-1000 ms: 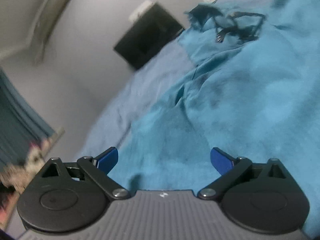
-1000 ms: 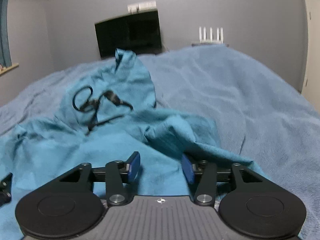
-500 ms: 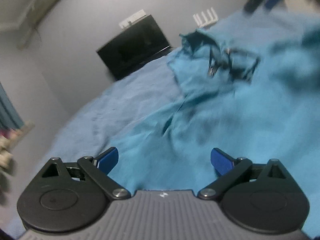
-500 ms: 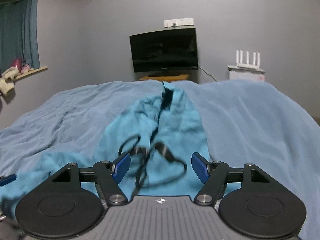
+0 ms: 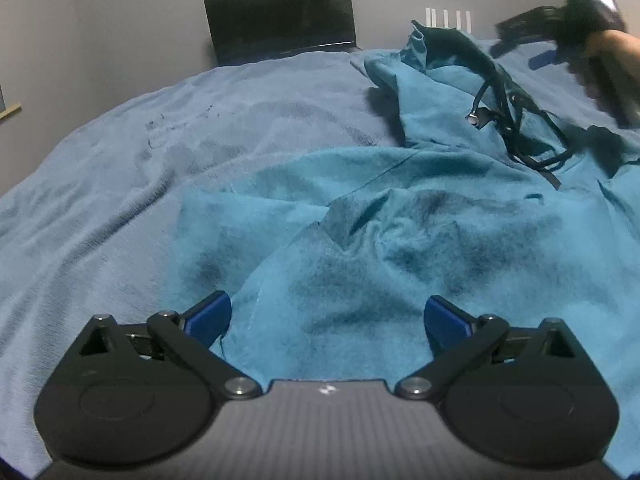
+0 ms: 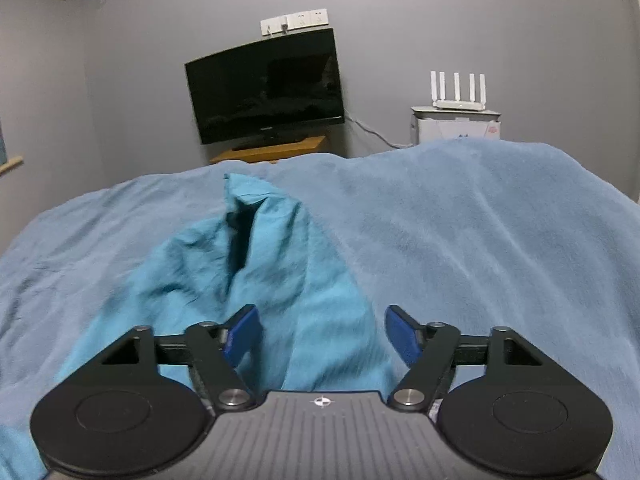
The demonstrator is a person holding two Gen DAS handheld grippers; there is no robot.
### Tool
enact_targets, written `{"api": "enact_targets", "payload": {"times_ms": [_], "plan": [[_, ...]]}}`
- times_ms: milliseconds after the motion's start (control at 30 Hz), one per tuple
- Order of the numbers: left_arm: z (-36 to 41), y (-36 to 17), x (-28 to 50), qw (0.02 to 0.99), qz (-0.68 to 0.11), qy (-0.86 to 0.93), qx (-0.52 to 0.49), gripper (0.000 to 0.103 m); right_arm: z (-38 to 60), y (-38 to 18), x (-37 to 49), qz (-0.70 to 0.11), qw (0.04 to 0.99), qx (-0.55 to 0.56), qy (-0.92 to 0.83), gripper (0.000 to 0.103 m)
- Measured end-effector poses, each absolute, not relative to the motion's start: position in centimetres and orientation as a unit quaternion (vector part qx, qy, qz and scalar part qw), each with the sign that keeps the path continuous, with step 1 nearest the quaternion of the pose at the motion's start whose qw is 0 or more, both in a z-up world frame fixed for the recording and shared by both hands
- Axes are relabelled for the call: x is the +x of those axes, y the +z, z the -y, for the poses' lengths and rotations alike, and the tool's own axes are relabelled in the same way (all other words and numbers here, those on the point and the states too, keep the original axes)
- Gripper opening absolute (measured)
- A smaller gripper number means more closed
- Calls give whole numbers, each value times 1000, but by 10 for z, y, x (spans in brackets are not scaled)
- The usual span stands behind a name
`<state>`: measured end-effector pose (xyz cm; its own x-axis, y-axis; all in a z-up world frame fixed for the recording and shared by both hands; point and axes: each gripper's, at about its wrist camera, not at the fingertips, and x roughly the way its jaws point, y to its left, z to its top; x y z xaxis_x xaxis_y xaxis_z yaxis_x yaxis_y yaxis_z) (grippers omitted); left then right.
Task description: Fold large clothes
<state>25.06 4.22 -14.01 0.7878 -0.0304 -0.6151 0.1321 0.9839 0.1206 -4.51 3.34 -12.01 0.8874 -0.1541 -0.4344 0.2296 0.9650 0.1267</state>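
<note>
A large teal hoodie (image 5: 400, 240) lies crumpled on a blue blanket (image 5: 160, 140). Its hood (image 5: 440, 76) with black drawstrings (image 5: 516, 128) lies at the far right in the left wrist view. My left gripper (image 5: 326, 320) is open and empty, low over the hoodie's body. My right gripper (image 6: 322, 332) is open and empty, just above the hood (image 6: 256, 256). It also shows blurred at the upper right in the left wrist view (image 5: 560, 40), held by a hand.
The blanket (image 6: 480, 240) covers the whole bed. Beyond the bed a black TV (image 6: 266, 92) stands on a wooden stand, with a white router (image 6: 458, 96) on a box to its right. Wall sockets (image 6: 294, 22) sit above the TV.
The right gripper has opened wider and moved forward over the hood, past the drawstrings. The left gripper has levelled out and swung to face the far wall, staying open.
</note>
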Motion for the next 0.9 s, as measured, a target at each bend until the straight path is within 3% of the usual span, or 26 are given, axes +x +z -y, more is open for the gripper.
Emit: {"api": "enact_targets", "payload": {"times_ms": [67, 233, 300, 333, 367, 400, 433, 667, 900], "plan": [[-52, -146, 253, 943, -324, -52, 52, 103, -27, -123, -27, -209, 968, 98, -101, 94], [-62, -154, 257, 945, -321, -66, 10, 103, -23, -133, 11, -226, 963, 123, -76, 94], [-63, -154, 254, 945, -319, -67, 9, 103, -30, -137, 22, -242, 961, 113, -79, 78], [-63, -155, 254, 946, -318, -68, 7, 103, -33, -138, 25, -246, 960, 105, -81, 51], [-64, -156, 254, 946, -317, -69, 3, 103, -36, -138, 24, -247, 960, 100, -81, 35], [-65, -156, 254, 946, -317, -70, 1, 103, -38, -136, 19, -236, 964, 101, -74, 28], [-65, -156, 254, 946, -317, -70, 1, 103, -41, -132, 11, -223, 967, 101, -75, 14], [-60, -148, 250, 948, -313, -61, 15, 103, -60, -83, -92, -131, 986, 83, -68, 9], [-54, -116, 216, 961, -269, -30, 46, 103, -98, -48, -229, -96, 994, 44, -25, 9]]}}
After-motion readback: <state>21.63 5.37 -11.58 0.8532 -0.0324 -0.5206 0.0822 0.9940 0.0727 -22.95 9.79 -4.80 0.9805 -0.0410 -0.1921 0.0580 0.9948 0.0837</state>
